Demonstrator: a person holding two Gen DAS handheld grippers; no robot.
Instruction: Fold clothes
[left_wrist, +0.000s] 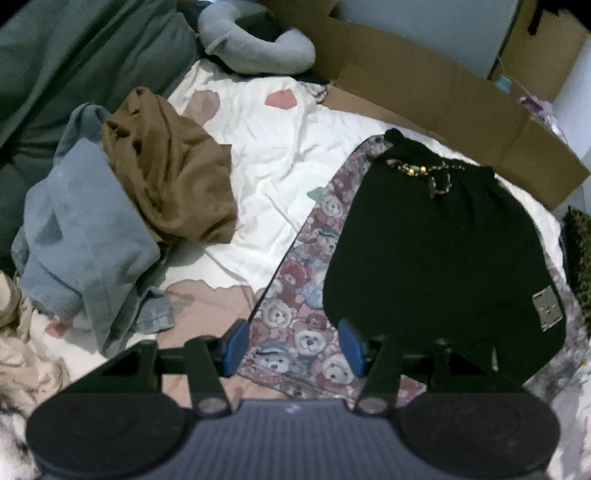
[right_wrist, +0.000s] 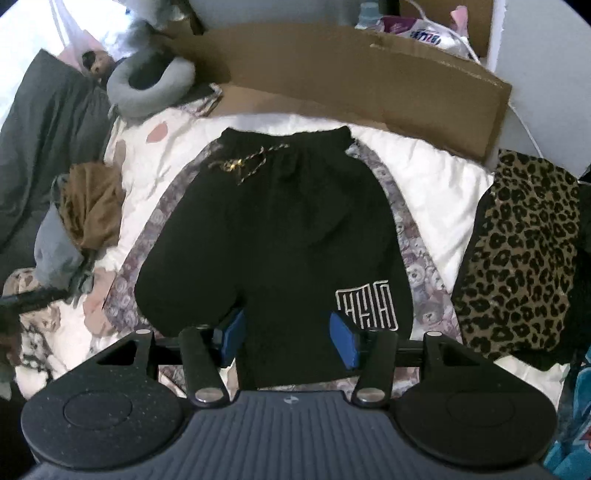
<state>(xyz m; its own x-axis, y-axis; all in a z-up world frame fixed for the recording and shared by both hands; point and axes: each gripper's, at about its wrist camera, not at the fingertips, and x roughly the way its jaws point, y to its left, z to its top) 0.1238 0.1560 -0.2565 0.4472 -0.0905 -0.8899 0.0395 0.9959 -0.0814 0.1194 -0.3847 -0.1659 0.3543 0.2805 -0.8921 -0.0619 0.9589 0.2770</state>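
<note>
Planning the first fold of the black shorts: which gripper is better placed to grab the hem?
Probably right. The right gripper has open jaws straddling the black shorts at the hem. The left gripper, also open, hovers over the teddy-bear fabric beside them.

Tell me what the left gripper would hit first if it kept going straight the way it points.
Most likely the teddy-bear print fabric lying under the black shorts. The open left gripper frames that fabric with nothing in between, though the remaining depth is unclear.

Both grippers, left gripper (left_wrist: 291, 347) and right gripper (right_wrist: 288, 338), open, down-tilted.
</note>
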